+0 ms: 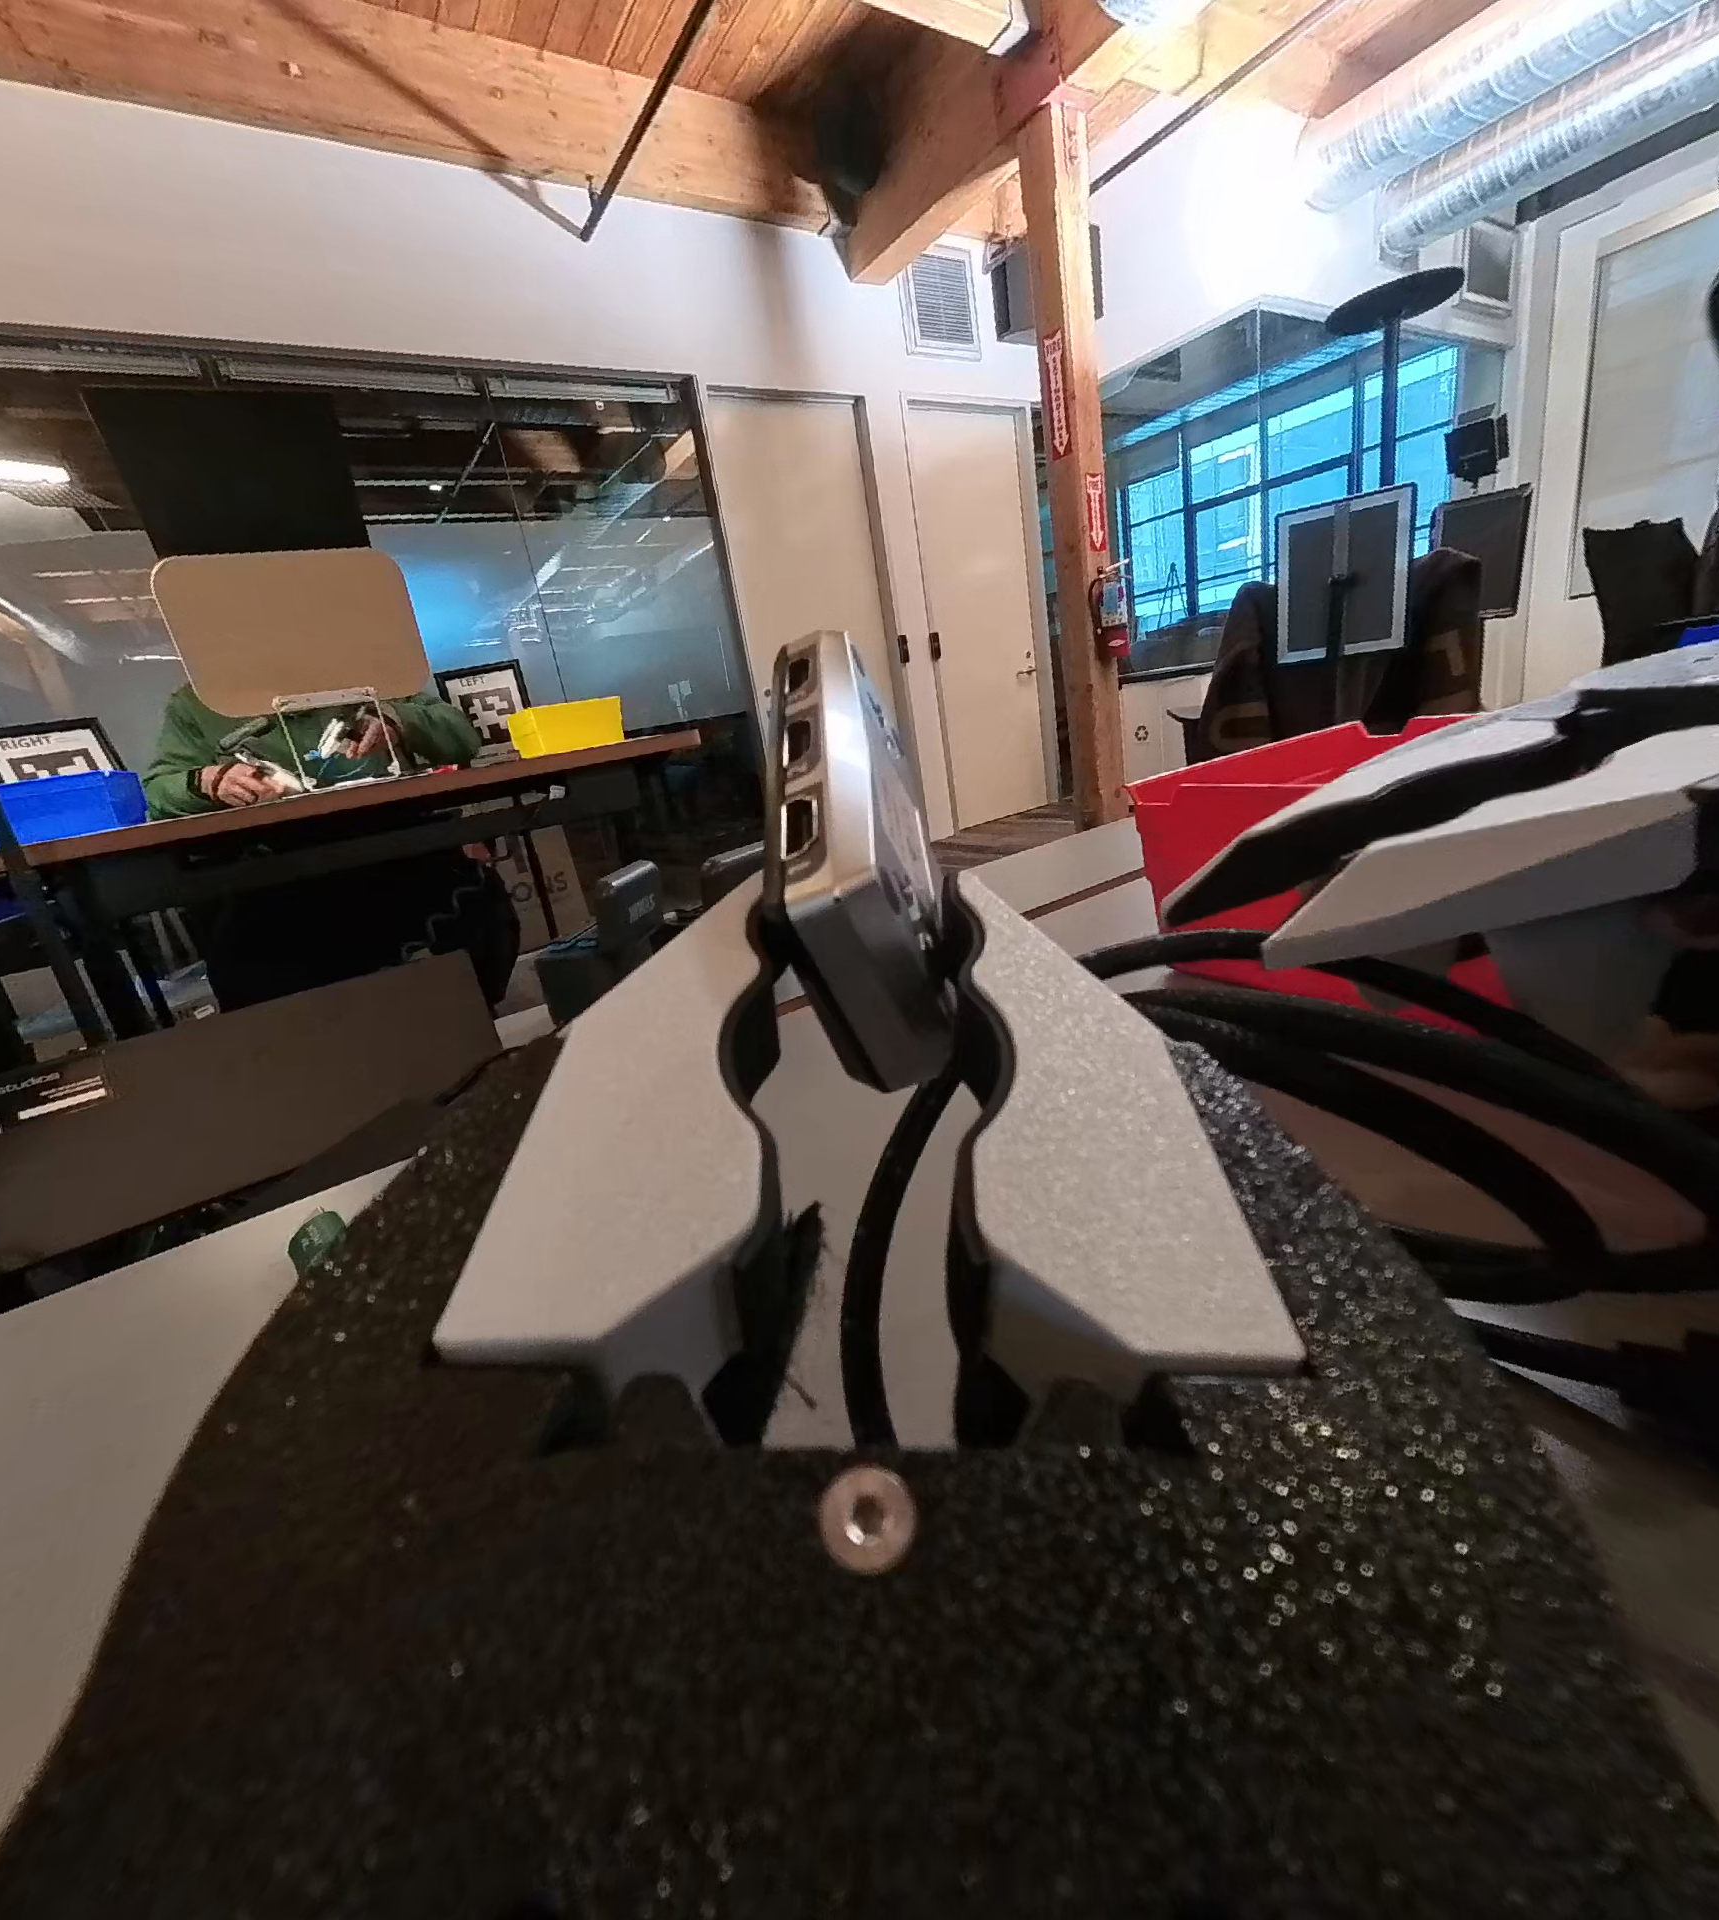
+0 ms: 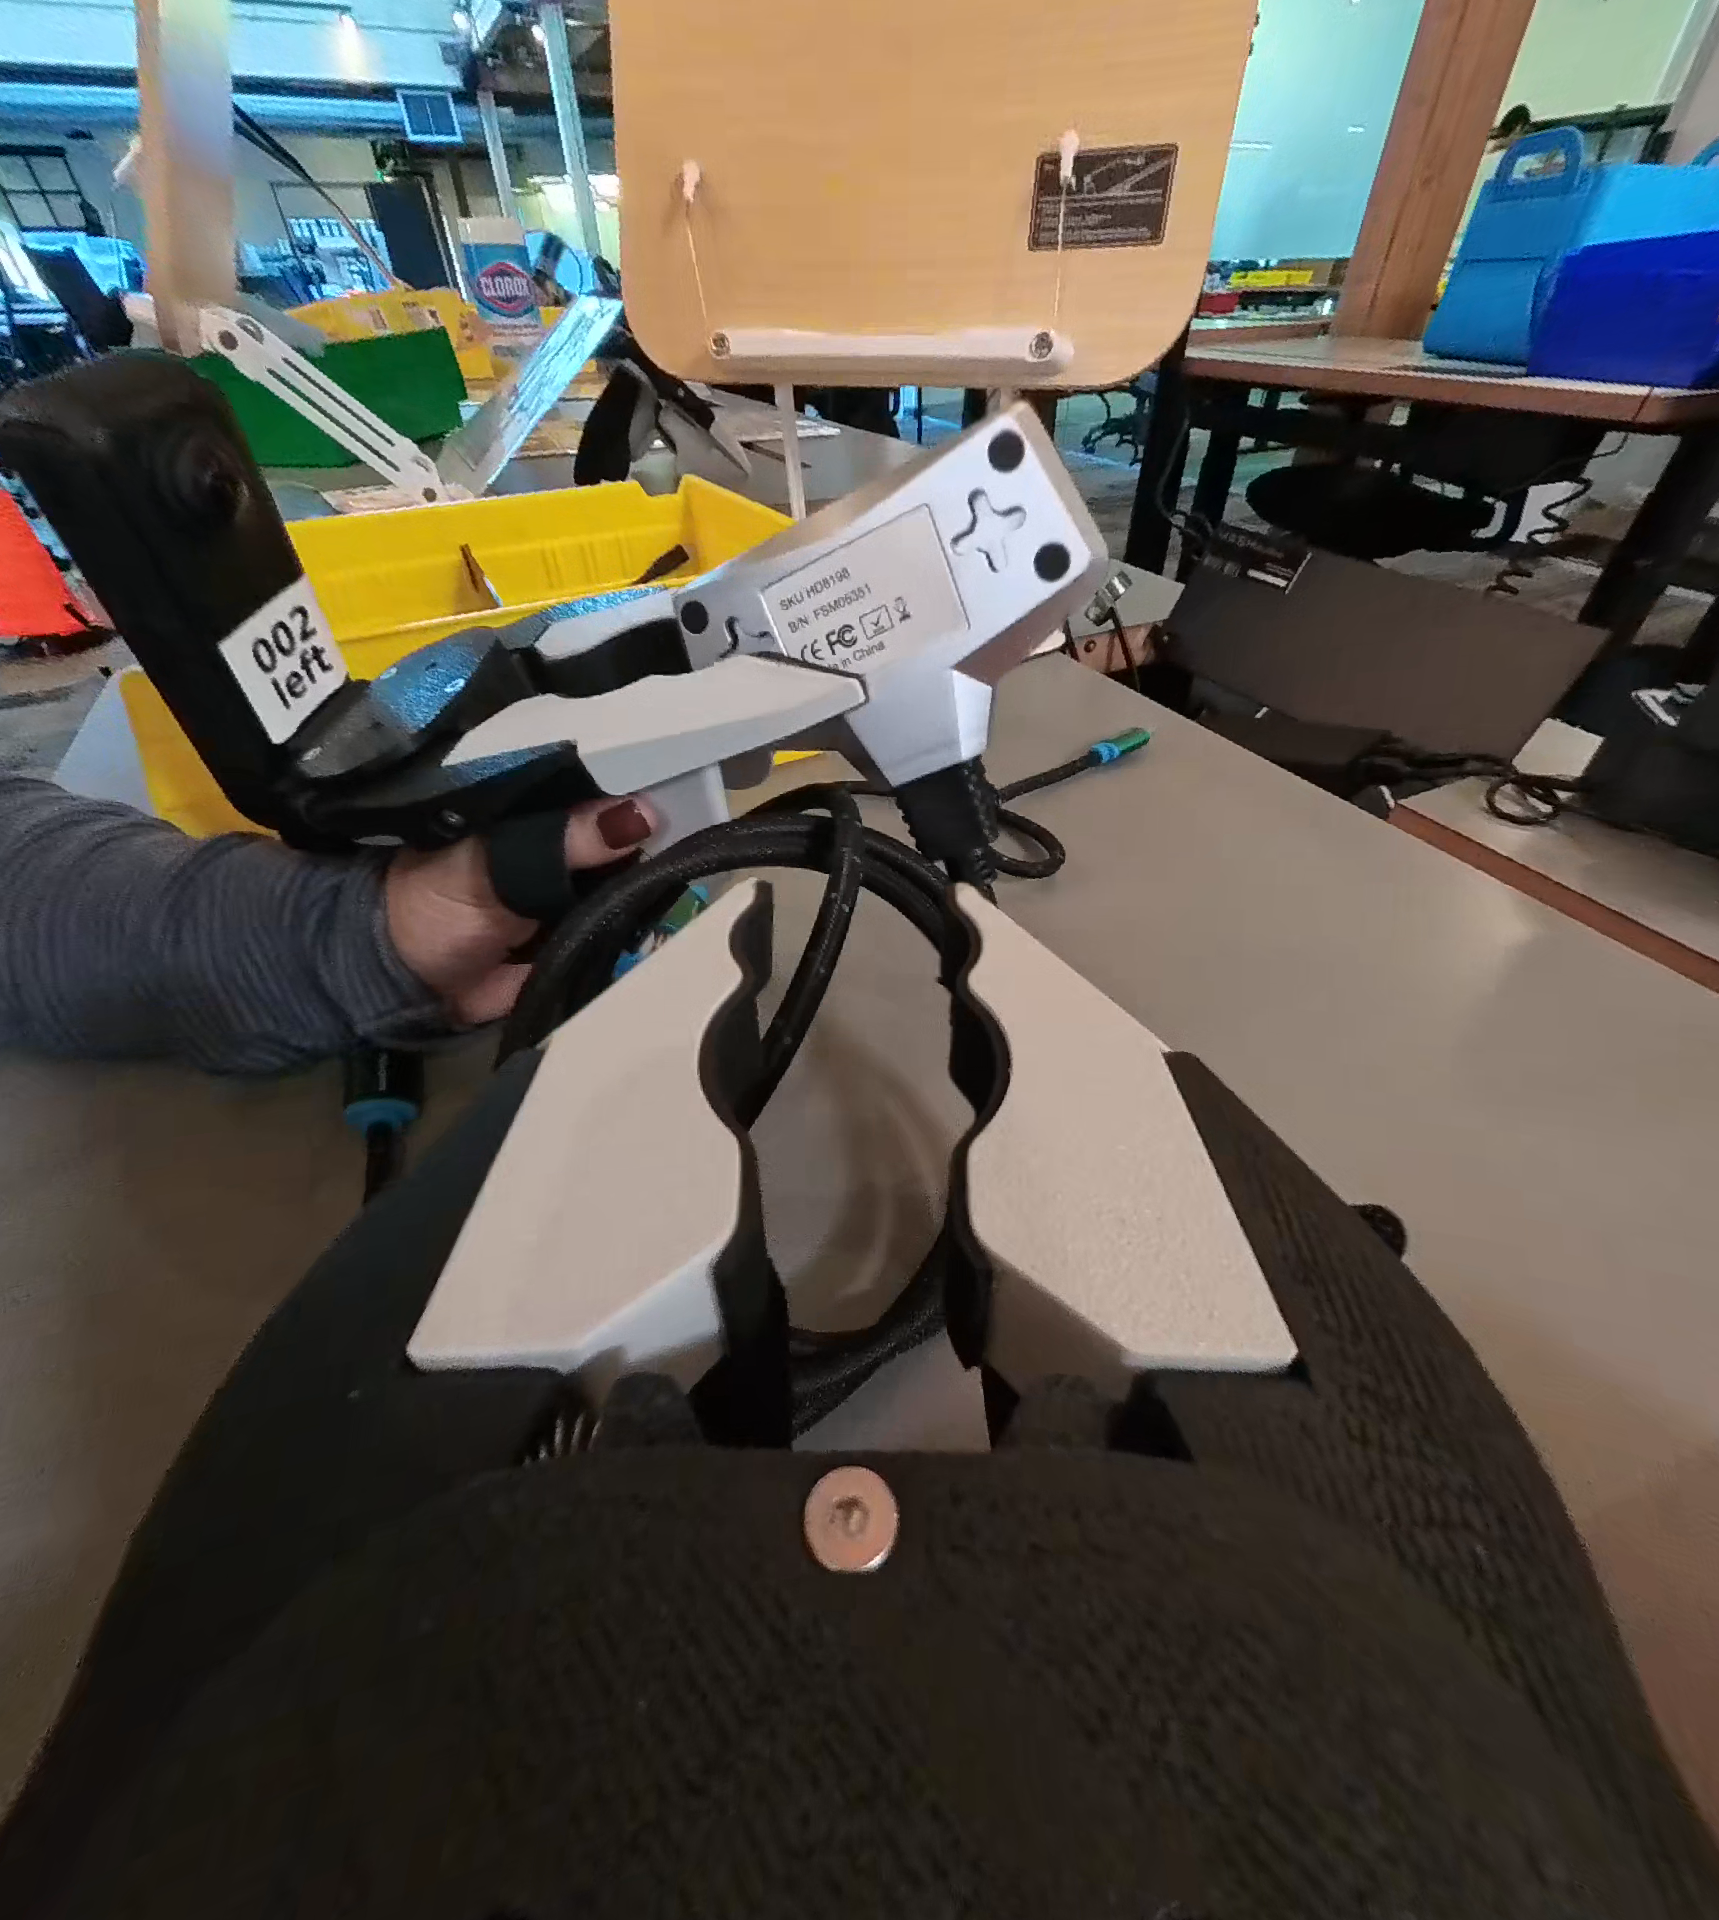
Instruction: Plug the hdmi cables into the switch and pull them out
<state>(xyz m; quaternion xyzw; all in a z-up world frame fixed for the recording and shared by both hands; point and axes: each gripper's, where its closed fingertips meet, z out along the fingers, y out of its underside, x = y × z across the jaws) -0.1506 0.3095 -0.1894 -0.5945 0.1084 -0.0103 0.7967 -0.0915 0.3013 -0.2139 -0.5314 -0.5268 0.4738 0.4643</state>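
Note:
My left gripper is shut on the silver HDMI switch and holds it up off the table, tilted. Three empty ports show on its left edge. A black cable leaves its lower end and runs down between the fingers. In the right wrist view the switch shows its labelled underside, held by the left gripper with the cable hanging below. My right gripper is open low over a black cable coil, with strands passing between its fingers. It also shows in the left wrist view.
A yellow bin stands behind the left gripper and a red bin behind the right one. A green-tipped plug and a blue-collared plug lie on the grey table. A wooden board stands at the back. One gripper's finger ends stand about 7 cm off the other's.

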